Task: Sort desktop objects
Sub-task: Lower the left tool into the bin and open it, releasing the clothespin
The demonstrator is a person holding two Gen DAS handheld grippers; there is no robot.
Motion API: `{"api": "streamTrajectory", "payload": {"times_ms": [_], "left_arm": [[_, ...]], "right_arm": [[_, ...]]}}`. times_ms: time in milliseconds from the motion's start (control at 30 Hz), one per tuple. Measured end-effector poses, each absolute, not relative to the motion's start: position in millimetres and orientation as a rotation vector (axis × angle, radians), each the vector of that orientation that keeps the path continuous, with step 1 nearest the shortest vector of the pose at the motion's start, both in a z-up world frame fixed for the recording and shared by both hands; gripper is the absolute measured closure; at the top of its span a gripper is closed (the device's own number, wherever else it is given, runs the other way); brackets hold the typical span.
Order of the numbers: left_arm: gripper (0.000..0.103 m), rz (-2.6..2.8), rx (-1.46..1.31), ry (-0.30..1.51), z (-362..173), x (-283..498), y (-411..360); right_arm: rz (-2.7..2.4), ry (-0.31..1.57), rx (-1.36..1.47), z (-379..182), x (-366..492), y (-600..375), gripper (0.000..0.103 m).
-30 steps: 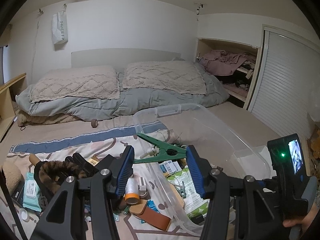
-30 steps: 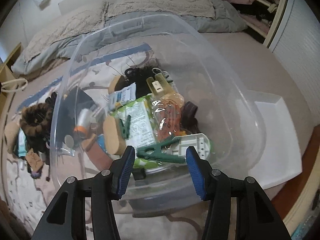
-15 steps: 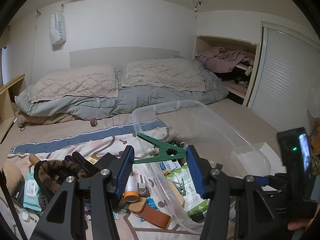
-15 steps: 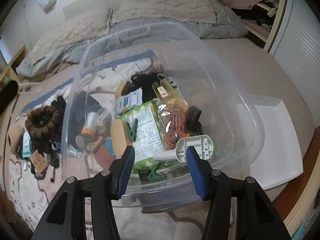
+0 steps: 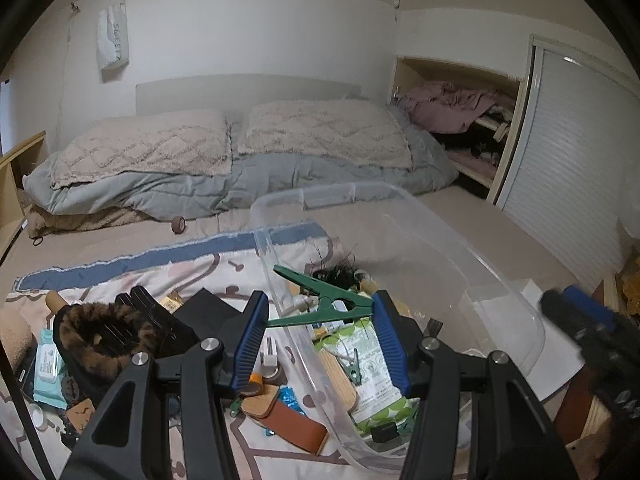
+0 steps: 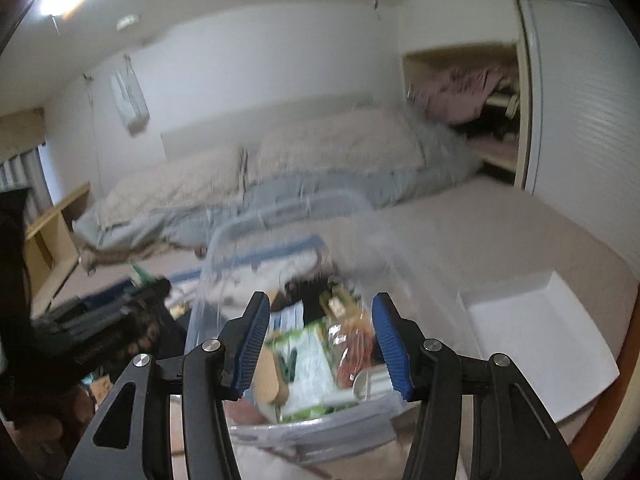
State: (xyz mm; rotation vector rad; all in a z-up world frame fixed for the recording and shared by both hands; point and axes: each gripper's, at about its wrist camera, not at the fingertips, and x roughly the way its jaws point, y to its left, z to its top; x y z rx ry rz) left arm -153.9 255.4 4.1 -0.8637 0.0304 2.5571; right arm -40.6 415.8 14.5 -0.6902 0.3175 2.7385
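The left tool (image 5: 318, 332) gripped a green clothespin (image 5: 324, 305) over the clear bin (image 5: 460, 256) (holding packets, orange cord); the right tool (image 6: 318, 338) gaped empty.

1. Left gripper (image 5: 320, 338): a handheld two-finger tool with a matte black frame. Two angled black arms run from the lower edge of its wrist view up to the fingers.
2. Its fingers (image 5: 251, 344) are lined with blue pads, finely ribbed on their inner faces.
3. Round silver screw heads sit at the linkage pivots, two on each side. A triangular cut-out opens in each outer arm.
4. Right gripper (image 6: 320, 338): the same build in its own wrist view, with black arms, silver screws and ribbed blue pads on the fingers (image 6: 390, 346).
5. In the left wrist view the right gripper appears at the right edge as a blurred black body with a blue part.
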Motion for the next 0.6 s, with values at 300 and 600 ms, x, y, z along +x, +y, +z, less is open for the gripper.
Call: {"api": "streamTrajectory", "payload": {"times_ms": [300,600], "left_arm": [[0.05,2.458,-1.021,0.151,-22.1,-154.1,294.2],[0.05,2.367,-1.197,0.15,-44.8,-156.8,321.4]], "right_arm": [[2.72,0.295,-0.557,21.7,-29.9,419.4,0.049],[2.696,0.235,-0.433,31.2,-22.1,412.9,0.049]]}}
